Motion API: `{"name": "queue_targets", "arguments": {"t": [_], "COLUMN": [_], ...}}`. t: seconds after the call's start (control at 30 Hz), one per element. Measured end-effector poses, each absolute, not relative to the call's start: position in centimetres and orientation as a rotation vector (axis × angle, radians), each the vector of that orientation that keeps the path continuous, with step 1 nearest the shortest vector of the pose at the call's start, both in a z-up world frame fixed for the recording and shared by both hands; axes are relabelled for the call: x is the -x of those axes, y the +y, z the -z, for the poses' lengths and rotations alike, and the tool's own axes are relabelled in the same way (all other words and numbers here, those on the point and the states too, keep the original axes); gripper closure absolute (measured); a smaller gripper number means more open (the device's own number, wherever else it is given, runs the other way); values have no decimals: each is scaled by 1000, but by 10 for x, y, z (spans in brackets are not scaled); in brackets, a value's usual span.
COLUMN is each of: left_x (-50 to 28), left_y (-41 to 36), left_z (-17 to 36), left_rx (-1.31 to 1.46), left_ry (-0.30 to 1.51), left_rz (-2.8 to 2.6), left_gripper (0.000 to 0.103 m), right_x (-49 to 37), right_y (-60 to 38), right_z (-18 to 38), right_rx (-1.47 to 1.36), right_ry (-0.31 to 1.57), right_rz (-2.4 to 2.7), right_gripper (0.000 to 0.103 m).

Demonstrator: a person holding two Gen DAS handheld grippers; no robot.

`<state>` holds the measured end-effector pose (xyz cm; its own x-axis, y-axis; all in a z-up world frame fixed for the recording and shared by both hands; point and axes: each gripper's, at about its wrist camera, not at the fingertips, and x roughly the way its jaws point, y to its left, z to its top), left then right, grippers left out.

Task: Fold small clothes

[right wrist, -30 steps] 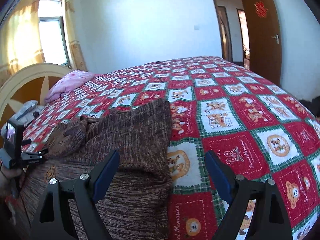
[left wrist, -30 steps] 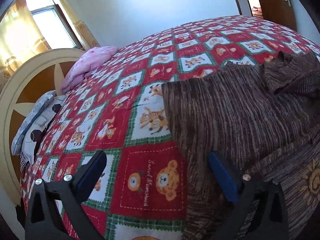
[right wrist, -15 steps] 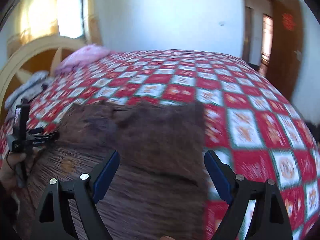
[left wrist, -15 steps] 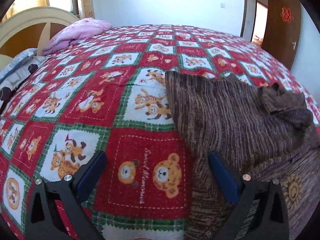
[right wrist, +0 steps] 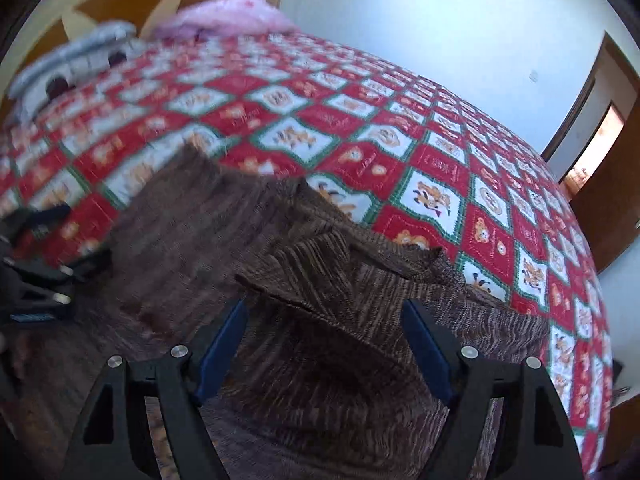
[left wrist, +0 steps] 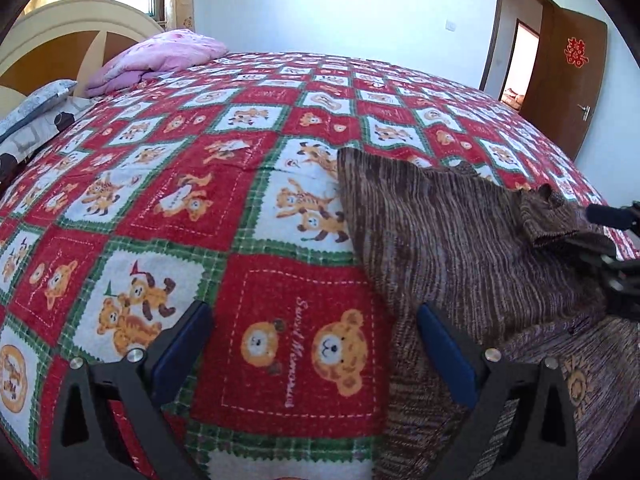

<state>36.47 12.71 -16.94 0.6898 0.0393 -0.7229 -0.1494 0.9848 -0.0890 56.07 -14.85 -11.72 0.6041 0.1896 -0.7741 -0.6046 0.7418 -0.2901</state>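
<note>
A brown striped knitted garment lies partly folded on the red patchwork bedspread. My left gripper is open and empty, low over the bedspread by the garment's left edge, its right finger over the knit. My right gripper is open and empty above the garment, straddling a raised fold with a crumpled sleeve. The right gripper also shows at the right edge of the left wrist view.
A pink pillow and grey patterned pillows lie by the cream headboard. A brown door stands open at the far right. The left gripper shows at the left edge of the right wrist view.
Both cameras swung: the right gripper moved left and lower over the garment's crumpled fold. The left gripper turned toward the bed and stays by the garment's left edge. Both stayed open.
</note>
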Motion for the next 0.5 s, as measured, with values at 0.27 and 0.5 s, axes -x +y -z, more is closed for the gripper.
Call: {"name": "queue_targets", "arguments": {"t": [0.27,0.5], "left_x": [-364,-364], "left_y": [129,129], "left_z": [169,169], "left_rx": [154,153], "left_ry": [796,795], "left_rz": [-100,-100], "left_gripper": [0,0], "right_x": [-597,-599], "right_y": [-215,-284], "right_z": [122,124], "right_rx": [326,25], "right_ry": [921,968], "right_rz": [-421,-401], "right_gripper": [95,70]}}
